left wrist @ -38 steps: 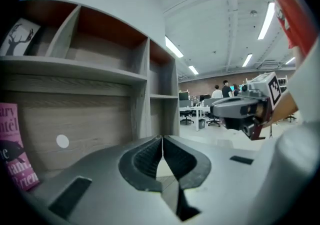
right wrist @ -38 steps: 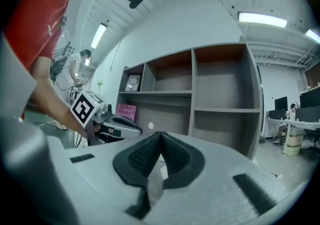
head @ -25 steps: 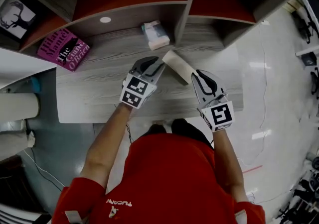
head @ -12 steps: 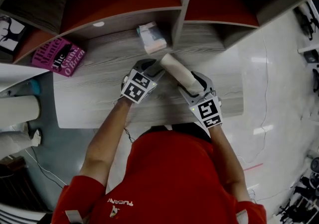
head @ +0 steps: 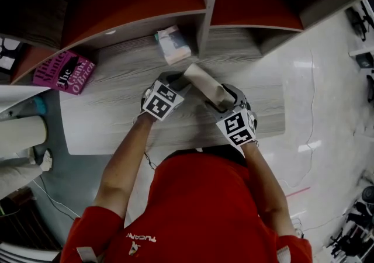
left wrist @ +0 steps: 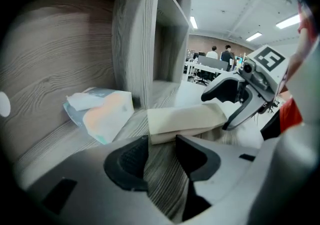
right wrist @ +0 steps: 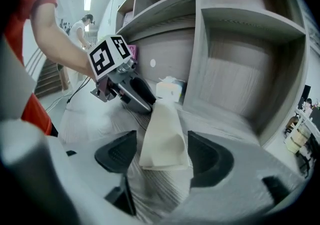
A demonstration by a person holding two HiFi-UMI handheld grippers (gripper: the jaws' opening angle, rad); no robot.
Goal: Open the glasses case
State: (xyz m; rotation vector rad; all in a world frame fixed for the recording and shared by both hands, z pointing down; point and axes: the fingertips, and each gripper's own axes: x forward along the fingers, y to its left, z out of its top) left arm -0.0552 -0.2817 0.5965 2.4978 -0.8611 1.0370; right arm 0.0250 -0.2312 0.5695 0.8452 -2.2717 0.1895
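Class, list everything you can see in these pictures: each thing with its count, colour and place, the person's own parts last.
Glasses case: one, cream, lying on the desk between both grippers.
Tissue pack: one, white and pale blue, on the desk by the shelf divider.
Book: one, pink, at the desk's left end.
Desk: one, grey wood grain.
Shelves: grey, red backs, above the desk.
Shirt: one, red, on the person.
Left gripper: grey, jaws just opened, at one case end.
Right gripper: grey, jaws just opened, the other end between them, unpressed.

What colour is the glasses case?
The case is plain cream, clearest in the right gripper view.
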